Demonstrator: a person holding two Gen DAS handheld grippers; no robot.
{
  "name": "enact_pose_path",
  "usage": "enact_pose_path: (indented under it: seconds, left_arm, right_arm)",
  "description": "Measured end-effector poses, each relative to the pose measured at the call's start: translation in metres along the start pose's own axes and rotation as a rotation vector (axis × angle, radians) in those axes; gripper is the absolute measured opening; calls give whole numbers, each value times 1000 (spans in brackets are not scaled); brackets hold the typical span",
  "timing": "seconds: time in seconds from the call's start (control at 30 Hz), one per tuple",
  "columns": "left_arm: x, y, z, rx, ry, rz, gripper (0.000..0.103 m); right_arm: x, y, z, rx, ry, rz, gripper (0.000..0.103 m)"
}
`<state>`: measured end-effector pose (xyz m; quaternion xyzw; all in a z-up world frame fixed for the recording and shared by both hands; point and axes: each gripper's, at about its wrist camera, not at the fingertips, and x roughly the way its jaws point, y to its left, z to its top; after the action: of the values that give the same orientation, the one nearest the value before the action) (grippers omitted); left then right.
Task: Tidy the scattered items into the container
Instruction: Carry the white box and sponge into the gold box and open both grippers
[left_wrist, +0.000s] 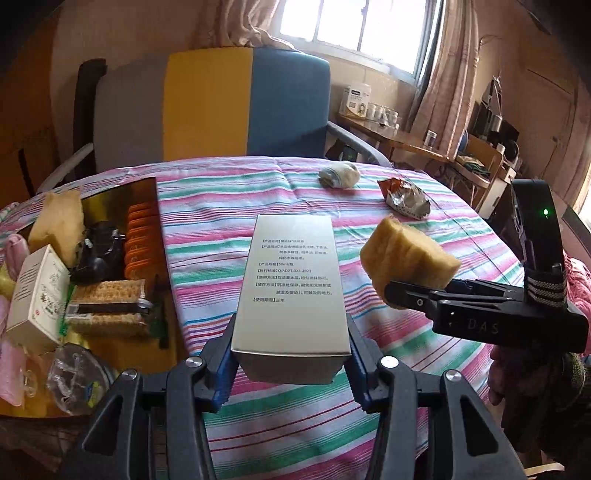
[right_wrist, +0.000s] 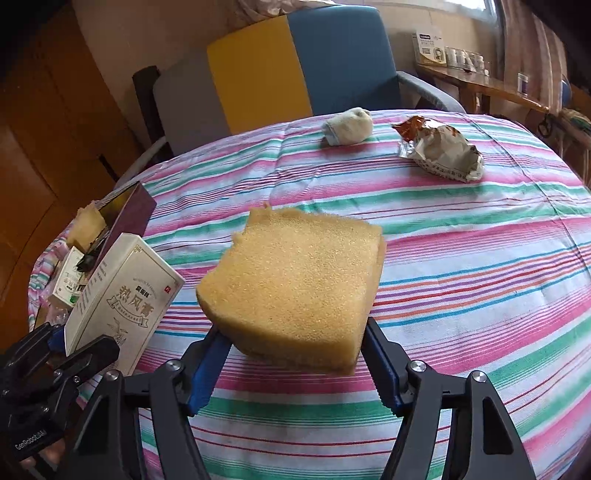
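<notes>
The left tongs (left_wrist: 291, 363) squeeze a tall white box (left_wrist: 291, 291) and hold it up off the bench (left_wrist: 424, 369). The right tongs (right_wrist: 295, 363) squeeze a yellow sponge (right_wrist: 295, 291) and hold it up too. The container (left_wrist: 147, 206) is to the left of the left tongs, with crackers (left_wrist: 107, 306) and other things inside. Far ahead of both tongs, a rolled sock (right_wrist: 349, 125) and a crumpled wrapper (right_wrist: 441, 151) lie on the striped cloth.
</notes>
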<state>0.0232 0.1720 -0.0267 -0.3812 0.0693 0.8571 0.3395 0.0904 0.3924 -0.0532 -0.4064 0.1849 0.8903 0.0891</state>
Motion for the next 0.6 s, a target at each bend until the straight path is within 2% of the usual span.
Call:
enact_pose_path:
  seconds: [0.07, 0.13, 0.17, 0.2, 0.3, 0.4, 0.6]
  left_arm:
    - [-12, 18, 1, -39, -24, 37, 51]
    - [-24, 35, 2, -85, -50, 5, 54]
    - [-32, 40, 2, -92, -67, 26, 53]
    - [-38, 44, 3, -83, -83, 87, 52]
    - [-57, 69, 4, -130, -118, 108, 51]
    - [-68, 97, 2, -177, -147, 173, 51]
    - [-75, 151, -7, -265, -149, 272, 50]
  right_arm:
    - [-1, 18, 5, -36, -3, 27, 71]
    - [0, 38, 11, -66, -6, 63, 71]
    - [0, 49, 14, -81, -7, 83, 71]
    - [2, 62, 18, -98, -10, 102, 71]
    - [7, 102, 31, -167, -17, 155, 71]
    - [12, 140, 40, -219, -27, 209, 71]
    - [29, 200, 50, -324, -21, 244, 71]
